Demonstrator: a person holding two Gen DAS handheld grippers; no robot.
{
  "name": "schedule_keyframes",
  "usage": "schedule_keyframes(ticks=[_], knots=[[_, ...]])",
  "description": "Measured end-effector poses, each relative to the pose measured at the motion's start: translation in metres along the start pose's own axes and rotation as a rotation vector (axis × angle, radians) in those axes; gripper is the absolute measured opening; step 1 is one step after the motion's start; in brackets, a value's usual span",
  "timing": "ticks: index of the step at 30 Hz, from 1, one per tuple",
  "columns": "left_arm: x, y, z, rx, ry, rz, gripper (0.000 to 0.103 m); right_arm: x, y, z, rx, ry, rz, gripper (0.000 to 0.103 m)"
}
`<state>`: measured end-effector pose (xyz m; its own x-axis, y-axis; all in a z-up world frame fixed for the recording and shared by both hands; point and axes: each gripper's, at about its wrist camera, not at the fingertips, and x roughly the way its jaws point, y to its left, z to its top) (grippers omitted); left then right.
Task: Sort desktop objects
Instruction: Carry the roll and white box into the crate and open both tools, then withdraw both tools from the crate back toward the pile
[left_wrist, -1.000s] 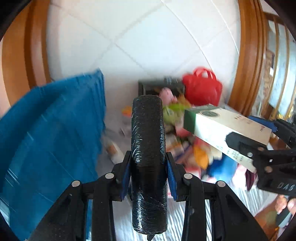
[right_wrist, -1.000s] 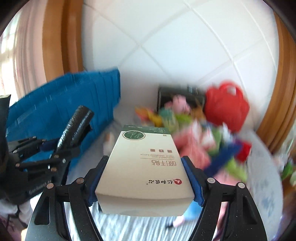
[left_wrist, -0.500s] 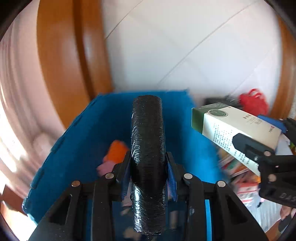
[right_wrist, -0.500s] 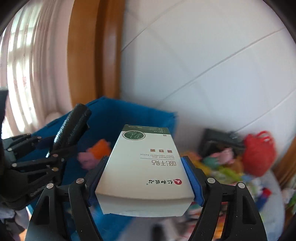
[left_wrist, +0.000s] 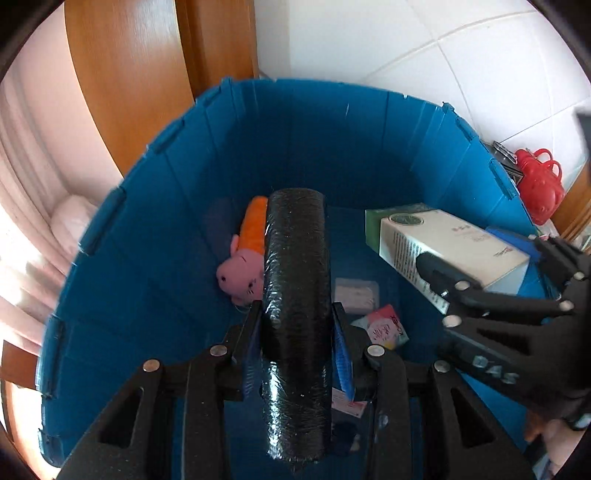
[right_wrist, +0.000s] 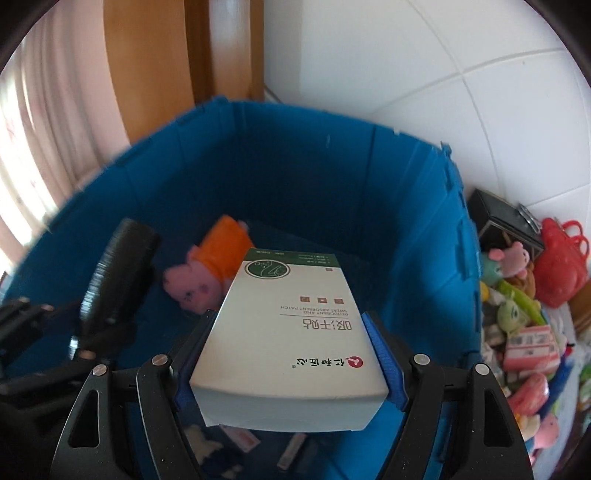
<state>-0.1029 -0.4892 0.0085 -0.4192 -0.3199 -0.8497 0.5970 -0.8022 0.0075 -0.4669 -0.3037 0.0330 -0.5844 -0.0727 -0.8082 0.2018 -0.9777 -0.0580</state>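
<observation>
Both grippers hang over the open blue bin (left_wrist: 140, 229), each carrying something. The left gripper (left_wrist: 295, 328) is clenched on a black wrapped roll (left_wrist: 295, 295) in the centre of its view; the right gripper (right_wrist: 291, 354) grasps a white and green box (right_wrist: 291, 321) across its width, at lower centre of its own frame.

The risk I see is crowding — the box sits just beside the roll at the right of the left view, so letting go together could knock one against the other, or drop the box onto the pink plush toy (left_wrist: 242, 271) lying below. The roll, being round, would likely tumble against the small packets (left_wrist: 384, 326) on the bin floor.

Only the right view shows the heap of unsorted toys and packets (right_wrist: 517, 325) at its right edge — the left view catches merely a red basket (left_wrist: 539, 184) there.
</observation>
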Motion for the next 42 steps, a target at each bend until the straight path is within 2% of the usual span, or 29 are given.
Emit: schedule_keyframes(ticks=[3, 6, 9, 13, 21, 26, 32, 33, 34, 36, 38, 42], knots=[[0.001, -0.003, 0.003, 0.009, 0.008, 0.007, 0.034, 0.008, -0.002, -0.005, -0.003, 0.027, -0.032, 0.077], [-0.001, -0.005, 0.000, 0.024, -0.031, 0.033, 0.034, 0.002, 0.001, -0.005, -0.029, 0.002, -0.087, 0.077], [-0.004, -0.002, 0.000, 0.016, -0.043, 0.024, 0.034, -0.007, 0.003, -0.004, -0.048, -0.019, -0.124, 0.078], [-0.013, 0.001, -0.004, 0.005, -0.063, 0.023, 0.034, -0.020, 0.006, -0.001, -0.069, -0.048, -0.148, 0.091], [-0.041, 0.001, -0.019, -0.017, -0.129, 0.020, 0.034, -0.047, 0.013, -0.008, -0.108, -0.101, -0.157, 0.097], [-0.068, -0.003, -0.036, -0.044, -0.219, 0.007, 0.034, -0.077, 0.011, -0.022, -0.124, -0.170, -0.151, 0.103], [-0.107, -0.018, -0.064, -0.048, -0.368, 0.007, 0.034, -0.122, -0.001, -0.052, -0.110, -0.293, -0.164, 0.103], [-0.112, -0.021, -0.069, -0.049, -0.387, 0.003, 0.036, -0.127, -0.003, -0.057, -0.104, -0.308, -0.167, 0.103], [-0.116, -0.024, -0.073, -0.048, -0.402, -0.003, 0.038, -0.134, -0.007, -0.063, -0.164, -0.339, -0.093, 0.103], [-0.124, -0.032, -0.082, -0.049, -0.437, -0.017, 0.048, -0.145, -0.017, -0.076, -0.148, -0.376, -0.101, 0.103], [-0.130, -0.041, -0.089, -0.043, -0.467, -0.031, 0.054, -0.154, -0.028, -0.090, -0.127, -0.408, -0.113, 0.103], [-0.143, -0.066, -0.103, -0.013, -0.533, -0.080, 0.064, -0.163, -0.057, -0.114, -0.055, -0.418, -0.124, 0.103]])
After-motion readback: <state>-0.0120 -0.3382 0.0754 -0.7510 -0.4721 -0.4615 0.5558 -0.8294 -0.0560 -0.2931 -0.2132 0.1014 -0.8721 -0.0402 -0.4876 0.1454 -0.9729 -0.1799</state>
